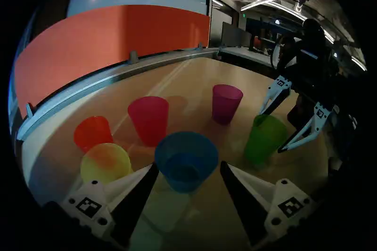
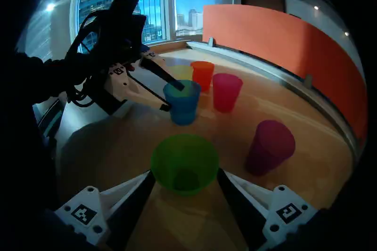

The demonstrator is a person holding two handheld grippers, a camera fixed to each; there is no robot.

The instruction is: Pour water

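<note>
A blue cup [image 1: 186,161] stands on the wooden table [image 1: 198,76] right at the tips of my left gripper [image 1: 189,165]. Its fingers flank the cup's near sides, spread wide and open. Something darker shows in the cup's bottom. In the right gripper view a green cup [image 2: 184,164] stands the same way between the tips of my open right gripper [image 2: 185,172]. Farther off, that view has the left gripper [image 2: 173,96] straddling the blue cup [image 2: 182,102]. The left gripper view has the right gripper [image 1: 271,131] beside the green cup [image 1: 265,137].
Other cups stand upright close by: red [image 1: 150,119], purple [image 1: 226,102], orange [image 1: 93,132] and yellow [image 1: 106,162]. An orange wall panel [image 1: 118,34] and a low rail bound the table's far edge. A dark sleeve [image 2: 42,76] holds the left gripper.
</note>
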